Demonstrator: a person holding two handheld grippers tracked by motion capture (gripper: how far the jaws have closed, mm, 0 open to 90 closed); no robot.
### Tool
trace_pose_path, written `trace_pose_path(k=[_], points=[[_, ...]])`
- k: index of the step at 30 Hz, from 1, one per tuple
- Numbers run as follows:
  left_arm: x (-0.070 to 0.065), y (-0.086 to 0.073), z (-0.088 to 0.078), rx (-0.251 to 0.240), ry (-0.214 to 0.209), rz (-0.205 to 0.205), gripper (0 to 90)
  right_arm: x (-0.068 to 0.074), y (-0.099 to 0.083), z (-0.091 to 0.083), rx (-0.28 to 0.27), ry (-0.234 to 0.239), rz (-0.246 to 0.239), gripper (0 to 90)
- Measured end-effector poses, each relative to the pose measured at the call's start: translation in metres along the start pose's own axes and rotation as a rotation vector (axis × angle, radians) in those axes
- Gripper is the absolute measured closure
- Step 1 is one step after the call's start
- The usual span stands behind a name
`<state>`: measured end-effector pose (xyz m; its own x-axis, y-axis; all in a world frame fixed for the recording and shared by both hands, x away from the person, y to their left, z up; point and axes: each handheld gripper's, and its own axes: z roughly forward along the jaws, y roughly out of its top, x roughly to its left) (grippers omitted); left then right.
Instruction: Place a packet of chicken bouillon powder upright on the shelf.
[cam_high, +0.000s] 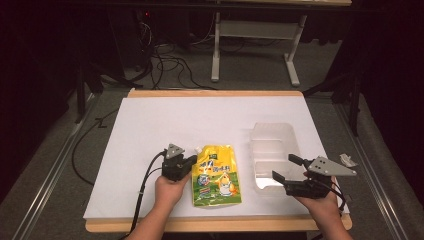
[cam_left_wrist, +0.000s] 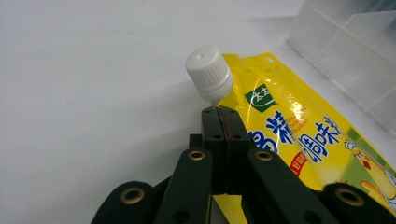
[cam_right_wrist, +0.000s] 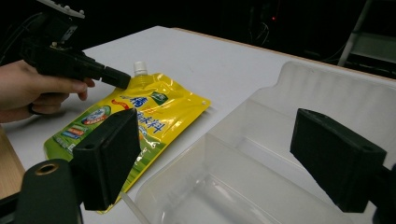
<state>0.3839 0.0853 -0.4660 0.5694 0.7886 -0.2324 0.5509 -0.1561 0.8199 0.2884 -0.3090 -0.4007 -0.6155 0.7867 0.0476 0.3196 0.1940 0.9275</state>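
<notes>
The left gripper (cam_left_wrist: 219, 112) has its jaws pressed flat together, clamped on the top corner of the yellow pouch (cam_high: 217, 175) just below its white cap (cam_left_wrist: 208, 72). No earlier picture bears on how they got there. The pouch lies flat on the white table (cam_high: 150, 130), near the front edge, between the two hands. The right gripper (cam_right_wrist: 215, 158) holds its jaws wide apart with nothing between the pads, hovering over the near end of the clear plastic tub (cam_high: 272, 145), which sits just right of the pouch.
</notes>
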Motion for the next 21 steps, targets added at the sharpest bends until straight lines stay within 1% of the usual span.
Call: trace_pose_path(k=[2, 3, 7, 10, 12, 14, 18, 19, 21], points=[[-0.003, 0.0, -0.003, -0.021, 0.01, 0.013, 90.0, 0.001, 0.0, 0.0, 0.0, -0.001, 0.001, 16.2], [-0.006, 0.001, -0.005, -0.041, 0.016, 0.016, 90.0, 0.001, 0.0, 0.0, 0.001, -0.002, 0.001, 16.2], [-0.012, 0.002, -0.013, -0.081, 0.025, 0.039, 90.0, 0.002, 0.001, -0.001, -0.001, 0.002, -0.003, 16.2], [-0.019, 0.002, -0.022, -0.116, 0.038, 0.077, 90.0, 0.004, 0.002, -0.002, -0.005, 0.003, -0.006, 16.1], [-0.023, 0.003, -0.027, -0.132, 0.038, 0.087, 90.0, 0.005, 0.003, -0.002, -0.008, 0.004, -0.01, 16.1], [-0.027, 0.005, -0.034, -0.15, 0.04, 0.115, 90.0, 0.006, 0.003, -0.003, -0.009, 0.004, -0.012, 16.1], [-0.036, 0.006, -0.048, -0.161, 0.046, 0.172, 90.0, 0.008, 0.005, -0.004, -0.013, 0.005, -0.021, 15.9], [-0.038, 0.006, -0.051, -0.166, 0.05, 0.185, 90.0, 0.009, 0.006, -0.005, -0.017, 0.006, -0.017, 15.9], [-0.043, 0.005, -0.058, -0.187, 0.055, 0.218, 90.0, 0.009, 0.007, -0.006, -0.024, 0.009, -0.021, 15.8]])
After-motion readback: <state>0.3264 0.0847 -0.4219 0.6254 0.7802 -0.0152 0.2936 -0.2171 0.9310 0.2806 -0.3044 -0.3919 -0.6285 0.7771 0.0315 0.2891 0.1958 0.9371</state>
